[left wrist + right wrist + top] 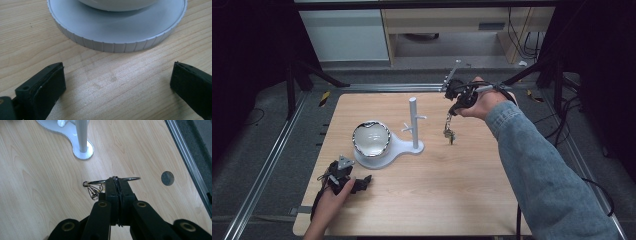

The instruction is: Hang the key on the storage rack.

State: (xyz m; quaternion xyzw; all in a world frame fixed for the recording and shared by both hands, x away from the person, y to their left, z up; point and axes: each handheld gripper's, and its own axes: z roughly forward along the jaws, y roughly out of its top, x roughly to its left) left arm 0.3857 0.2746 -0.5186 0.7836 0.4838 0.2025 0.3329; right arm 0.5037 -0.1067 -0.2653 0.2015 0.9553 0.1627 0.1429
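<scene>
A white stand has an upright post (413,122) with short pegs and a round base (384,155) that carries a shiny bowl (371,138). My right gripper (453,110) hovers above the table to the right of the post. It is shut on a metal key ring (130,179), and a bunch of keys (449,134) dangles from the ring just over the wood. In the right gripper view the keys (94,191) hang left of the closed jaws, and the post (81,135) stands farther ahead. My left gripper (363,183) rests open near the front left, pointing at the round base (117,30), with nothing between its jaws.
The wooden table (437,195) sits inside a metal rail frame (267,165). A grey round plug (167,178) is set in the tabletop near the right rail (185,152). Cabinets and cables lie beyond the far edge.
</scene>
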